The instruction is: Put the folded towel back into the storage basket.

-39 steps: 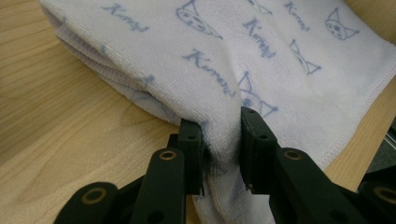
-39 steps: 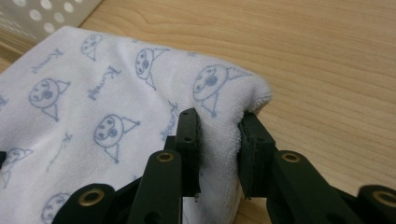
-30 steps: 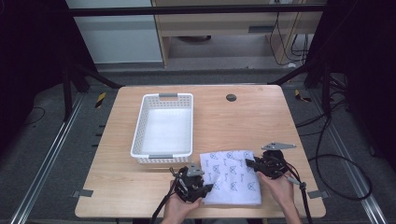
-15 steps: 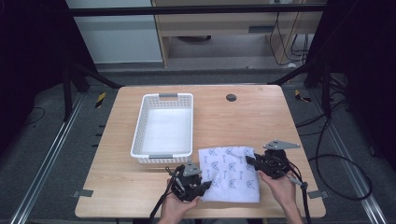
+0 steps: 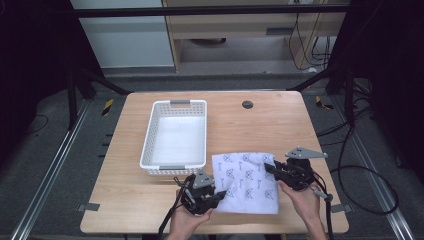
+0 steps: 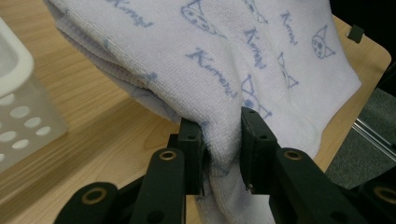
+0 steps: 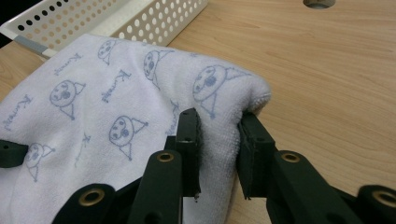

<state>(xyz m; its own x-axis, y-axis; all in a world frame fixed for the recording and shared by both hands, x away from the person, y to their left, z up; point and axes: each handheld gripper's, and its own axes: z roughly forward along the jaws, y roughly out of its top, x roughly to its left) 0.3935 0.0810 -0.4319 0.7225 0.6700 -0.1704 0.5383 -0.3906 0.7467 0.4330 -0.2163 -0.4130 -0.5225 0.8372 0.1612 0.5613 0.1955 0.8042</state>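
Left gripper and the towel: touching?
Touching. In the left gripper view, the left gripper has a fold of the towel pinched between both jaws, with no gap.

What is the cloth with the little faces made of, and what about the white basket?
The cloth looks like soft terry or microfibre: its surface is fuzzy with tiny loops, and it bunches where the jaws pinch it. The blue faces seem printed on. The basket looks like hard, smooth white plastic, with rows of round holes in its walls. Its grey handle tabs could be plastic too.
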